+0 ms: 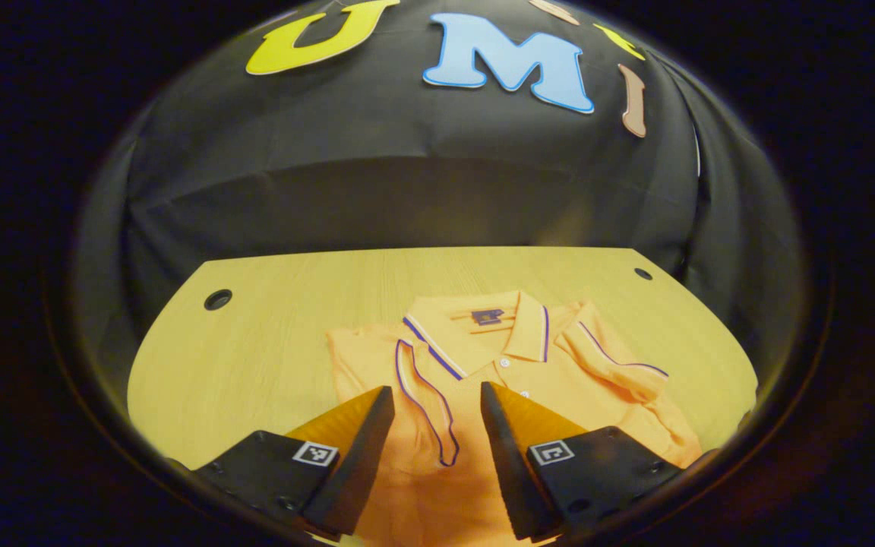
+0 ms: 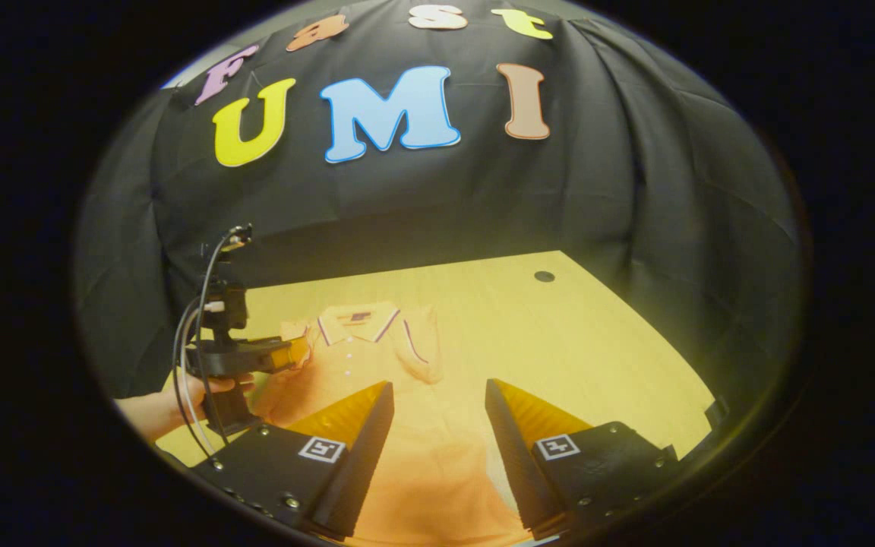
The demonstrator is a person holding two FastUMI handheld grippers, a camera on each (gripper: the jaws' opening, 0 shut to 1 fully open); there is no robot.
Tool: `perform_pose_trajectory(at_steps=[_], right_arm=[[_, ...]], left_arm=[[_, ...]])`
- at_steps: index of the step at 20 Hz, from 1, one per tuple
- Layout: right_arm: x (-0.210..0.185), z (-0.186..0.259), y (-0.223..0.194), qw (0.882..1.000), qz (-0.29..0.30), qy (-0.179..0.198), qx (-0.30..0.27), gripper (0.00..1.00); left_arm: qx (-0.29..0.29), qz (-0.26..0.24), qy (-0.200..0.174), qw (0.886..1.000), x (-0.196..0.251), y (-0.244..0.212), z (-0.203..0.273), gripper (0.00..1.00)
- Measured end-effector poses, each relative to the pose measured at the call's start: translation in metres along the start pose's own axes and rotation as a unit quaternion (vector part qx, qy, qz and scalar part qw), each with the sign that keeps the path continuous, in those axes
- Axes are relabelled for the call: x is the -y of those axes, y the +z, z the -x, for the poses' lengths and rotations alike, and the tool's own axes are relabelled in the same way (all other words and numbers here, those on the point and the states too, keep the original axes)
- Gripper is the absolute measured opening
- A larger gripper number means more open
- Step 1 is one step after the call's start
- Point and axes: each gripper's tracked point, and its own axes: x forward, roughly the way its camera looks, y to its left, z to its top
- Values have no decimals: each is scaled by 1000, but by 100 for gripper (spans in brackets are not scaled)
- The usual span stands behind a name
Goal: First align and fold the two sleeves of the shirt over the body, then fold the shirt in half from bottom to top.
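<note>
One orange polo shirt (image 1: pixel 483 425) is lying flat on the pale wood-grain desk (image 1: pixel 255 357), collar toward the black cloth wall (image 1: pixel 407 190). Its fabric is looking soft and finely knit, with two short sleeves, each edged in a thin purple and white stripe: the left sleeve (image 1: pixel 426 395) and the right sleeve (image 1: pixel 612 361) are both lying folded in over the body. The collar (image 1: pixel 483 330) is carrying the same striped trim, and two small white buttons are showing on the placket below it. Two round dark holes are sitting in the desk's far corners, one at the left (image 1: pixel 218 298) and one at the right (image 1: pixel 642 273).

The left gripper (image 1: pixel 437 403) is hovering over the shirt's lower body, its jaws spread wide and holding nothing; the wedge-shaped fingers are showing ribbed inner faces. The right gripper (image 2: pixel 439 399) is likewise hanging above the shirt with jaws released. In the right gripper view, a hand (image 2: pixel 179 399) is gripping the left gripper's handle, with thin cables (image 2: pixel 187 342) looping off it.
</note>
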Motion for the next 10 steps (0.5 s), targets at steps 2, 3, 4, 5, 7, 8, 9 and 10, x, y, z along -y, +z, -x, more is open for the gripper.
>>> perform_pose_trajectory(at_steps=[2, 3, 4, 5, 7, 8, 9, 10], right_arm=[[8, 0, -8, 1000, 3, -1, -2, 76], [12, 1, -13, 1000, 6, -1, -3, 75], [15, 2, -18, 1000, 10, 1, -5, 76], [18, 5, -23, 1000, 15, 1, -7, 76], [25, 10, -34, 1000, 25, 1, -13, 76], [27, 13, -40, 999, 28, 1, -16, 76], [28, 15, -47, 999, 30, 2, -20, 76], [29, 17, -56, 999, 30, 5, -28, 76]], left_arm=[[-2, 2, -1, 1000, 7, -6, 22, 86], [-3, 3, -1, 1000, 9, -11, 34, 87], [-5, 5, 1, 1000, 11, -17, 47, 89], [-6, 5, 2, 1000, 13, -22, 60, 89], [-6, 1, 5, 1000, 15, -34, 88, 92], [-7, -1, 7, 1000, 16, -42, 103, 96], [-9, -4, 12, 1000, 15, -50, 118, 96], [-11, -6, 18, 1000, 12, -58, 131, 94]])
